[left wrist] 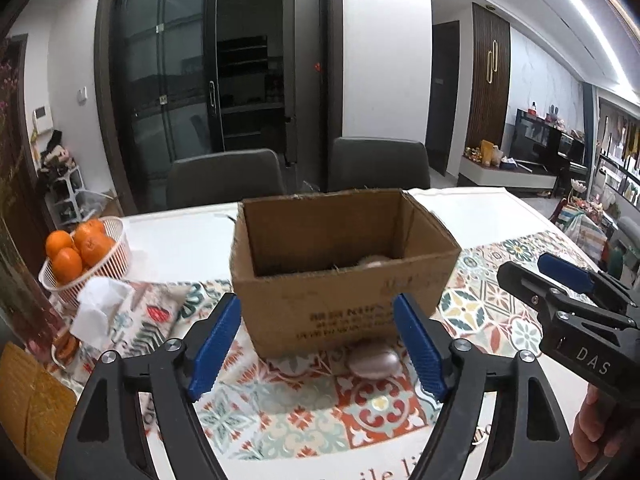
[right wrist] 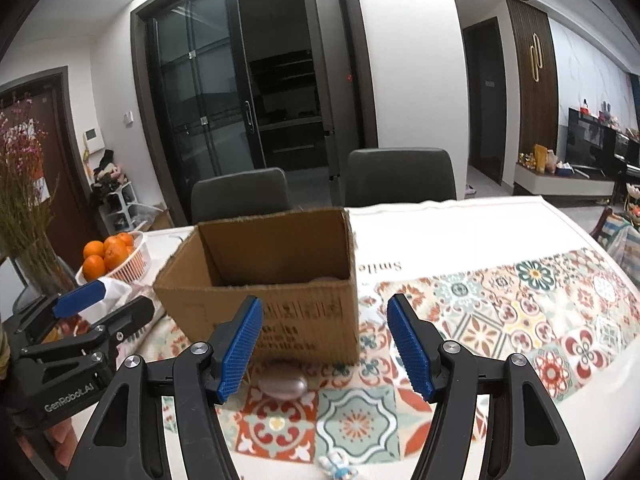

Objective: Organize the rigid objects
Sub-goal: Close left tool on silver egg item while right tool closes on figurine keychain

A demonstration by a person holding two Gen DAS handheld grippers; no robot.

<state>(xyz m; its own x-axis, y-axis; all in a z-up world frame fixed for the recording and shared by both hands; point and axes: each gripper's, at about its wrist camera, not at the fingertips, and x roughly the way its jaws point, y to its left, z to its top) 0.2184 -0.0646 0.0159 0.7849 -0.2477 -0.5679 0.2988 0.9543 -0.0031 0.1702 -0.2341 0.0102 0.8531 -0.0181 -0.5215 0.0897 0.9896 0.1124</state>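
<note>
An open cardboard box (left wrist: 340, 292) stands on the patterned tablecloth; it also shows in the right wrist view (right wrist: 272, 304). A rounded silvery object (left wrist: 374, 362) lies on the cloth against the box's near side, also seen in the right wrist view (right wrist: 283, 383). A similar greyish object (left wrist: 372, 261) lies inside the box, mostly hidden. My left gripper (left wrist: 318, 346) is open and empty, just short of the box. My right gripper (right wrist: 326, 344) is open and empty, beside the left one. A small white and blue figure (right wrist: 338, 466) lies at the near edge.
A white basket of oranges (left wrist: 86, 258) and a crumpled tissue (left wrist: 100, 308) sit at the left. A vase of dried flowers (right wrist: 28, 208) stands at the far left. Two grey chairs (left wrist: 378, 164) stand behind the table. The right gripper's body (left wrist: 576, 316) shows at right.
</note>
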